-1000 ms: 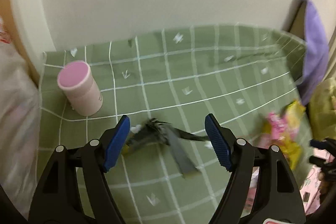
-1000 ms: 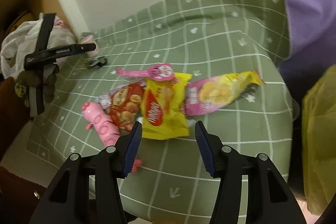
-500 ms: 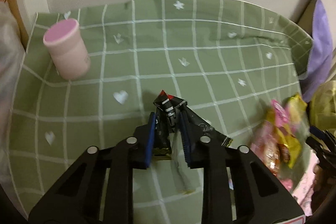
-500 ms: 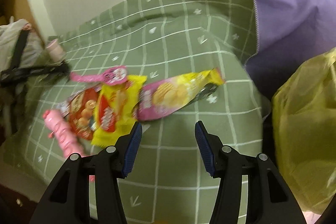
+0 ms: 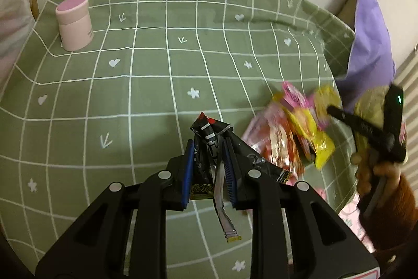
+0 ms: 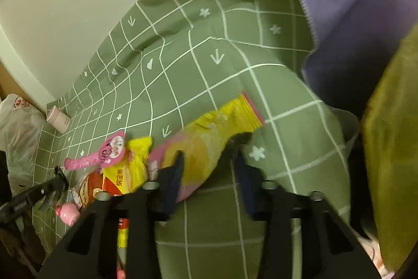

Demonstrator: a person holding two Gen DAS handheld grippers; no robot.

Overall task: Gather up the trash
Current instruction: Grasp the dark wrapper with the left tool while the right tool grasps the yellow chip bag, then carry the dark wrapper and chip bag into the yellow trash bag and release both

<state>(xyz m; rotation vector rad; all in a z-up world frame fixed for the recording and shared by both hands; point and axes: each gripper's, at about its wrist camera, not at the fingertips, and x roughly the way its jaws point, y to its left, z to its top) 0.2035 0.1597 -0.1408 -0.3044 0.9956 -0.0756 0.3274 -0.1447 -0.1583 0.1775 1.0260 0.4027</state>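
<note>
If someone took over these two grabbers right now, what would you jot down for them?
Left gripper: shut on the black wrapper, lifted off the green cloth.
Right gripper: jaws closing around the yellow-pink chip bag; grip not yet firm.
Left to collect: the yellow packet, red packet and pink wrapper.
Pink cup stands upright, far corner.
Nothing visibly binned yet.

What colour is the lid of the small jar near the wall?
Pink, a deeper pink than its pale body; the small jar shows best in the left wrist view.
</note>
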